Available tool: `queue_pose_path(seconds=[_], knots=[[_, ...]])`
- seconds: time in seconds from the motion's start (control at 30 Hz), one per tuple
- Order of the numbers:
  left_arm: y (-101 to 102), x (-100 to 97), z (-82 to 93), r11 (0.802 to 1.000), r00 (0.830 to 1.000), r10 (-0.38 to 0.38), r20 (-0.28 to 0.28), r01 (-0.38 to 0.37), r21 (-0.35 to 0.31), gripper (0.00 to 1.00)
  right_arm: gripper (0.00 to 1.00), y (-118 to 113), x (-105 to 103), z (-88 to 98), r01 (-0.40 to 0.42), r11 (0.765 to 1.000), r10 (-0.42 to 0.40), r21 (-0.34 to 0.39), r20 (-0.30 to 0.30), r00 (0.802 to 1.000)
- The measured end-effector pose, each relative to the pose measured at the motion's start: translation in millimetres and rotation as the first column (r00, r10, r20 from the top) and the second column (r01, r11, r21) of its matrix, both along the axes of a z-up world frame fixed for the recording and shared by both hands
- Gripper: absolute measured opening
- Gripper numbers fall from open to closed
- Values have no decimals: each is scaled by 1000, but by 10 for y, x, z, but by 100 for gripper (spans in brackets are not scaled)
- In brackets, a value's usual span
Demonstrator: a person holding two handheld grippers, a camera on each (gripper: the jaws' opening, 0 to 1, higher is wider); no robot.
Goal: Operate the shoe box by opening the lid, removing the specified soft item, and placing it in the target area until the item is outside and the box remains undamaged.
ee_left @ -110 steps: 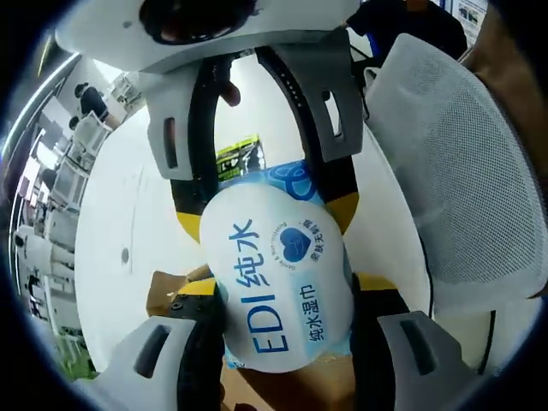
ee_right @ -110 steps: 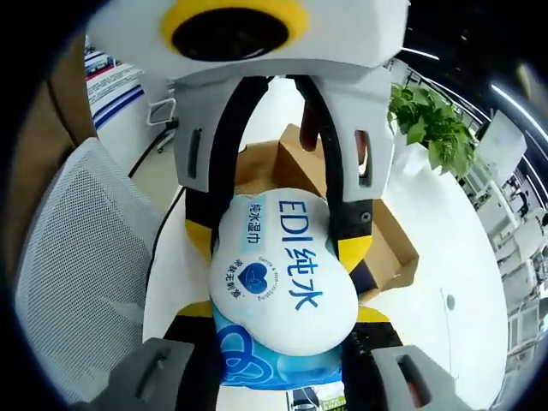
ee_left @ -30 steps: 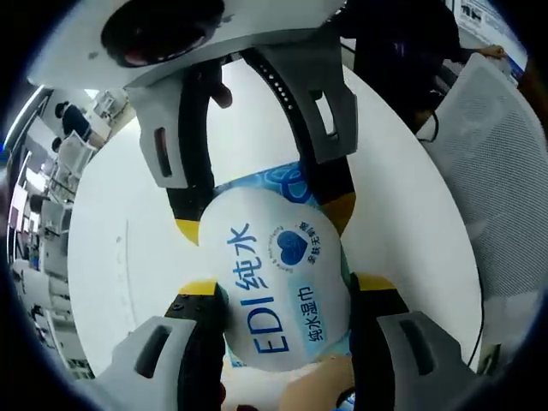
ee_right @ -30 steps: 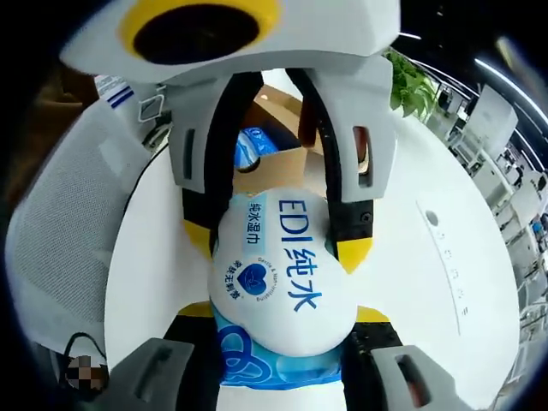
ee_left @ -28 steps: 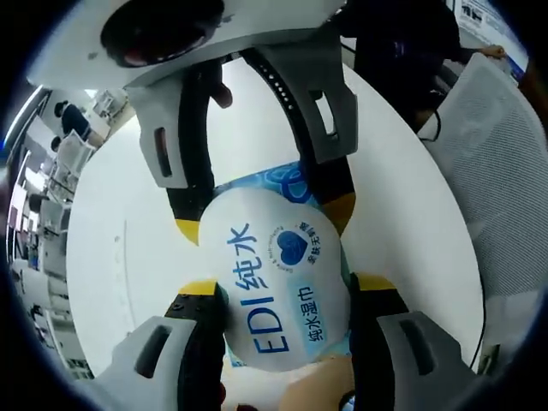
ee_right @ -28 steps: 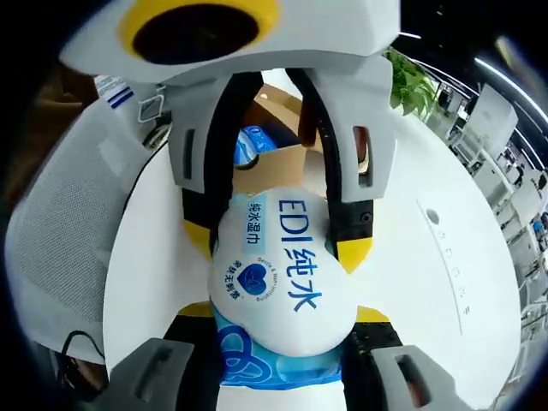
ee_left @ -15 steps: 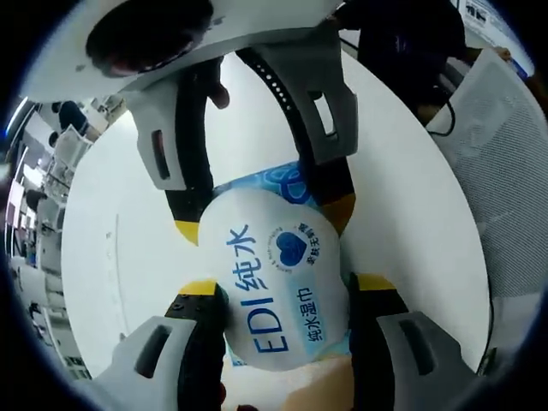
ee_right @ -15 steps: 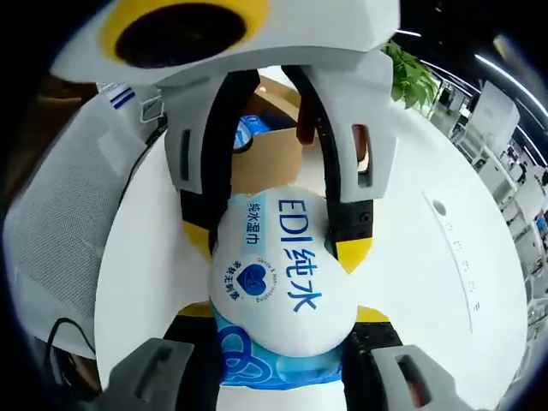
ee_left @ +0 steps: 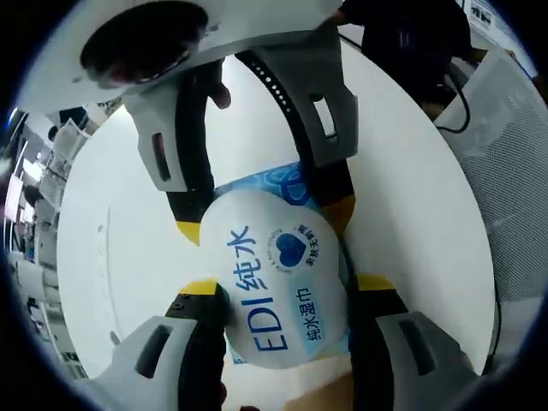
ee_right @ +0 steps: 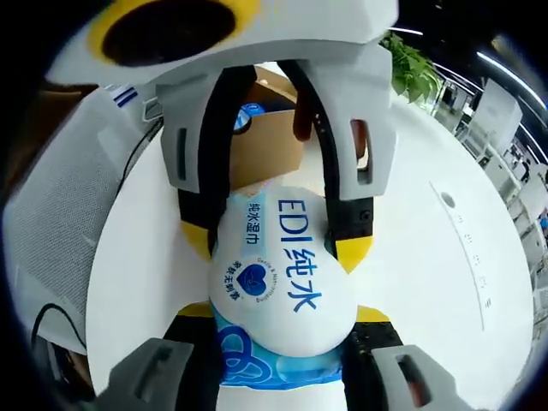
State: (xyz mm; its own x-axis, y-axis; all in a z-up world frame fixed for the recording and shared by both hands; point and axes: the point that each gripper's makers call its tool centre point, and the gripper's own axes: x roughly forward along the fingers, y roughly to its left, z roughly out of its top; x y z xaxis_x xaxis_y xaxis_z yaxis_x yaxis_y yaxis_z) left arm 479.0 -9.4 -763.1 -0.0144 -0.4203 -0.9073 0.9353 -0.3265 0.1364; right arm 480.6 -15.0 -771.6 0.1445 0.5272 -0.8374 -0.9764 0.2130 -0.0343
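Observation:
A soft white-and-blue wet-wipes pack [ee_left: 276, 295] printed "EDI" hangs above the white table, pinched from opposite ends by both grippers. In the left gripper view my left gripper [ee_left: 287, 284] is shut on its near end, and the right gripper [ee_left: 264, 218] comes down from the top, shut on the far end. The right gripper view has the same pack [ee_right: 278, 274] with my right gripper [ee_right: 282, 312] below and the left gripper [ee_right: 276, 242] above. Behind them stands the brown cardboard shoe box [ee_right: 267, 150], open, with another blue pack [ee_right: 248, 116] inside.
The round white table [ee_left: 111, 205] spreads under the pack. A white mesh chair [ee_left: 514, 180] stands at its edge, also the chair [ee_right: 43, 231] on the left. A person in dark clothes [ee_left: 411, 43] is beyond the table. A green plant [ee_right: 413, 73] stands far right.
Both views have shifted across the table with the hands. The shoe box looms a little larger behind the pack. Both grippers keep the same hold on the pack.

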Motion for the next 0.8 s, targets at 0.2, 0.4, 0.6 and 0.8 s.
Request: queue_pose_path(seconds=[0.2, 0.4, 0.6, 0.8], knots=[[-5, 14, -9, 1000, 1000, 15, -5, -15, -5, 56, 53, -5, 15, -17, -19, 1000, 19, -11, 1, 1000], [-9, 21, -6, 1000, 1000, 30, -4, -30, -11, 56, 54, -11, 23, -20, -34, 999, 34, -20, 4, 999], [-10, 12, 1, 999, 1000, 29, -3, -29, -17, 56, 55, -18, 6, -34, -32, 999, 32, -28, 6, 999], [11, 3, 21, 1000, 1000, 18, -1, -18, -11, 56, 56, -24, -23, -39, -8, 998, 9, -60, 6, 1000]])
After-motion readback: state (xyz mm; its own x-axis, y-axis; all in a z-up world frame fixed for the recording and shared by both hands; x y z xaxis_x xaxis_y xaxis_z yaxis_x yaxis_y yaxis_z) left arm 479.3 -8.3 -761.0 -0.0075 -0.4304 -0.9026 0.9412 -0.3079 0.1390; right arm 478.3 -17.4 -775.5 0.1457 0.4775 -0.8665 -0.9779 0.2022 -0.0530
